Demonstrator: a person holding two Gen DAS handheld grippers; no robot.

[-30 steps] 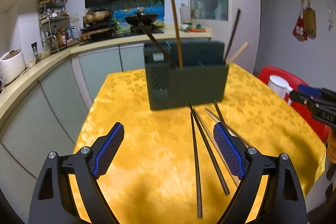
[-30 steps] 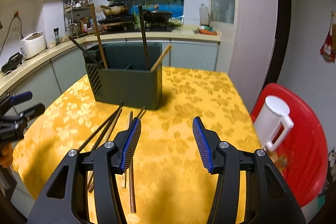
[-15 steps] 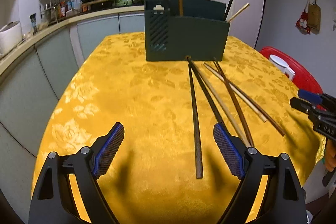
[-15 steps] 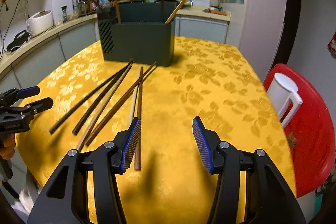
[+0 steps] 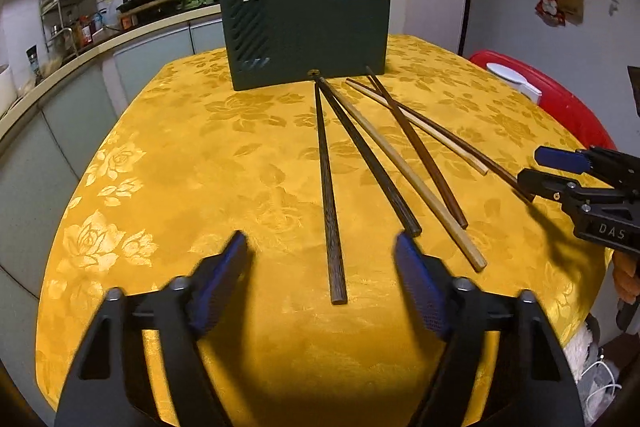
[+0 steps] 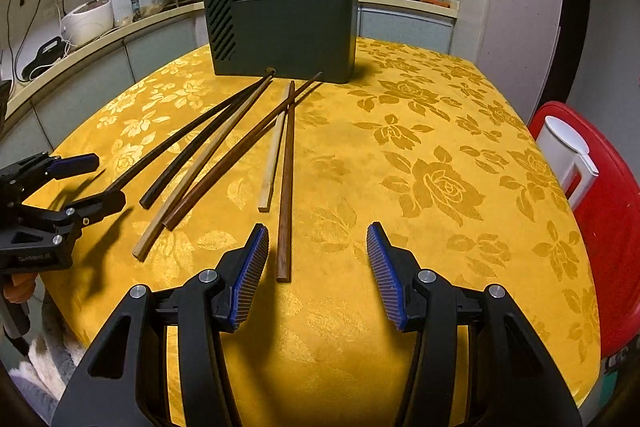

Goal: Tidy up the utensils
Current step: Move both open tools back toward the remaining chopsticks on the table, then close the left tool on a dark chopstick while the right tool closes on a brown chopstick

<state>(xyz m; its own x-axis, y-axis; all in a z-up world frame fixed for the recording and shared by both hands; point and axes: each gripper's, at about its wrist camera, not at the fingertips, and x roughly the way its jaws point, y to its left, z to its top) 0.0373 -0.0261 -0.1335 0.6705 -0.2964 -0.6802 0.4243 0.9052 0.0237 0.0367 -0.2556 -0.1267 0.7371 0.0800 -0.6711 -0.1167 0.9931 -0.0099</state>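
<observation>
**Chopsticks fanned out before a dark holder**

Chopsticks (image 5: 330, 183), six of them loose and of mixed dark and pale wood, lie spread on the yellow floral tablecloth (image 5: 192, 163), their far ends converging at the foot of the dark green utensil holder (image 5: 308, 39). Four more sticks stand in the holder; the tops of two are cut off by the frame edge, and its inner compartments cannot be made out. The left gripper (image 5: 320, 267) appears motion-blurred; its jaws are closing with the near end of one dark chopstick between them, pads not touching it. The right gripper (image 6: 316, 259) hangs released and parted, a reddish-brown chopstick (image 6: 286, 179) ending just inside its left pad, untouched. Behind, a kitchen counter (image 6: 120, 31) with a rice cooker (image 6: 86, 21); at the side, a red stool (image 6: 600, 219) bearing a white pitcher (image 6: 566, 155).
</observation>
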